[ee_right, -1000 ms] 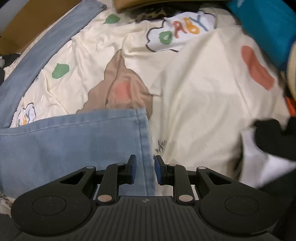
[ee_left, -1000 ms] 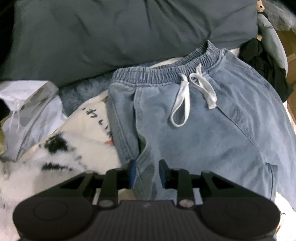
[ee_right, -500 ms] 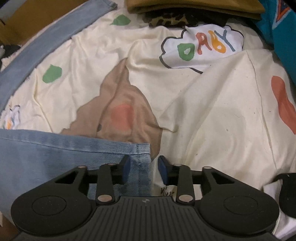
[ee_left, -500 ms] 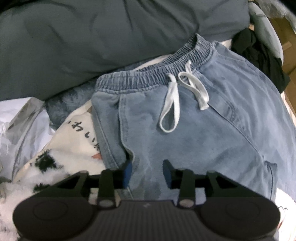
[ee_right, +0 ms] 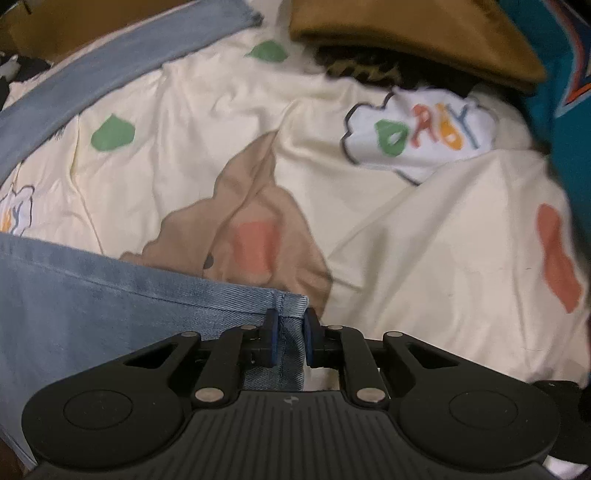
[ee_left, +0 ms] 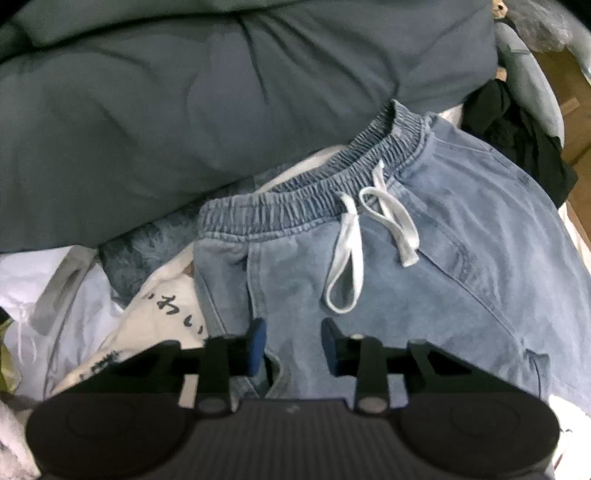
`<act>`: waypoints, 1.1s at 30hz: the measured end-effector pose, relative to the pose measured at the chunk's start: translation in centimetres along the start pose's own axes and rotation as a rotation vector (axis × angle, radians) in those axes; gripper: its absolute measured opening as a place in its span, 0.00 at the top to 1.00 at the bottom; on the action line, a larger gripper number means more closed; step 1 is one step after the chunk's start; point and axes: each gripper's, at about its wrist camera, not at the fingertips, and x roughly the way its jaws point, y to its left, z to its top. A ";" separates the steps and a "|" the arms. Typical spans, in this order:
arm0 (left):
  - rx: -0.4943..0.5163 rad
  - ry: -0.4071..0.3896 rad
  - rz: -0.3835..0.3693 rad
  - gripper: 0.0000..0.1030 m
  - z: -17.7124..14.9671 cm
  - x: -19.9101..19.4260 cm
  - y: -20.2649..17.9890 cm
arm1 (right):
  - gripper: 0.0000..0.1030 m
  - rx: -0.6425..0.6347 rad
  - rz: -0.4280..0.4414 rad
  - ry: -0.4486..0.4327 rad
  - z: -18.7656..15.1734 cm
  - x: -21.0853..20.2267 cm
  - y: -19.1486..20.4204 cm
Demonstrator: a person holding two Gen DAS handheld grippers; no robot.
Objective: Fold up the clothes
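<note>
Since 0.5 s ago, left claw [ee_left: 291,345] has spread wider over the light-blue jeans [ee_left: 424,280]; right claw [ee_right: 289,338] has narrowed onto the jeans' hem corner [ee_right: 291,302]. Left wrist view: jaws wide apart, holding nothing, blue pads poised over denim just below the left hip; elastic waistband [ee_left: 314,192] and white drawstring [ee_left: 351,258] lie ahead of the fingertips. Grey-blue duvet [ee_left: 221,92] lies beyond the waistband, black garment [ee_left: 517,136] far right. Right wrist view: jaws narrow, pinching the hem corner between the pads; leg fabric extends left. Cream printed sheet [ee_right: 424,240] lies underneath, brown cushion [ee_right: 406,33] beyond.
</note>
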 end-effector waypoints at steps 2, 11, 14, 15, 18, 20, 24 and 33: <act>0.010 0.021 -0.007 0.78 -0.2 0.5 -0.3 | 0.90 -0.003 -0.024 -0.006 0.2 -0.3 0.1; 0.051 0.144 0.130 0.97 -2.3 5.4 0.2 | 0.93 0.029 -0.136 0.039 0.5 0.5 -0.3; 0.044 0.134 0.129 0.97 -2.4 5.9 1.2 | 0.92 0.059 -0.120 0.016 0.6 -0.6 -1.5; 0.054 0.128 0.132 0.97 -2.4 6.0 1.2 | 0.92 0.061 -0.114 0.006 0.7 -1.0 -1.7; 0.052 0.115 0.150 0.97 -1.9 5.9 1.1 | 0.92 0.051 -0.083 -0.020 0.7 -1.8 -1.8; 0.045 0.088 0.137 0.95 -1.4 5.2 1.0 | 0.92 0.048 -0.058 -0.031 0.8 -2.1 -1.5; 0.051 0.020 0.094 0.72 -0.1 3.4 0.4 | 0.87 0.036 -0.005 -0.054 0.7 -2.6 -0.2; 0.118 0.029 0.085 0.71 2.3 5.5 -1.4 | 0.87 -0.054 0.109 -0.014 -0.8 -1.4 4.3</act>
